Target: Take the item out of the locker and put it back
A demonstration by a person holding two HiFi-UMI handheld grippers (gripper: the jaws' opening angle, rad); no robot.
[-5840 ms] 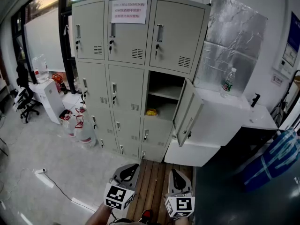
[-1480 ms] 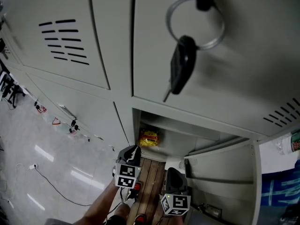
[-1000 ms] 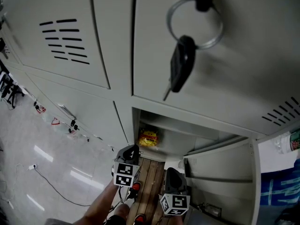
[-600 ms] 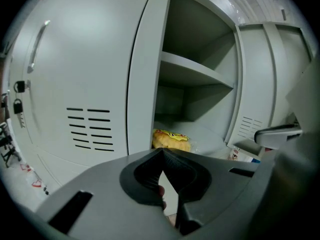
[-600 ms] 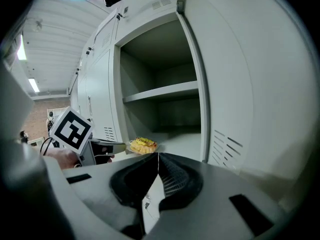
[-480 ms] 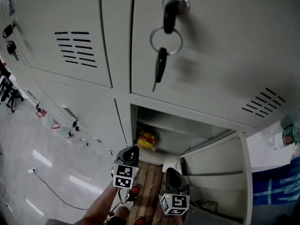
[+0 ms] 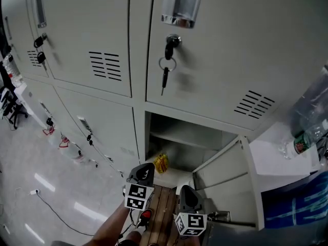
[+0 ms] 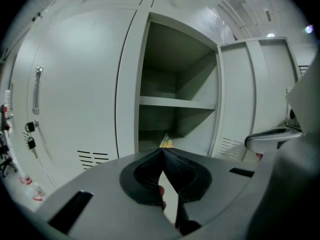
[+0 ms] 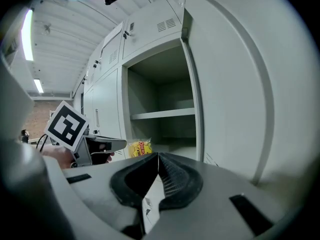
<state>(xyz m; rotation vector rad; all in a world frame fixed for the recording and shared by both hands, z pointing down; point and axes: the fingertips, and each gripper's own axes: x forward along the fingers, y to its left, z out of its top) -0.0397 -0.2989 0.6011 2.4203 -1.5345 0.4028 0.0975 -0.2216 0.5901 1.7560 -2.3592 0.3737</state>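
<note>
My left gripper point(image 7: 145, 170) and my right gripper point(image 7: 185, 191) are side by side in front of the open locker compartment point(image 7: 142, 137). Both have their jaws closed together with nothing between them. The yellow snack packet point(image 7: 161, 162) lies on the compartment floor near its left wall, beneath the inner shelf point(image 7: 179, 139). It is straight ahead of my left gripper's tips and not touching them. The door point(image 7: 225, 174) stands swung open at the right.
</note>
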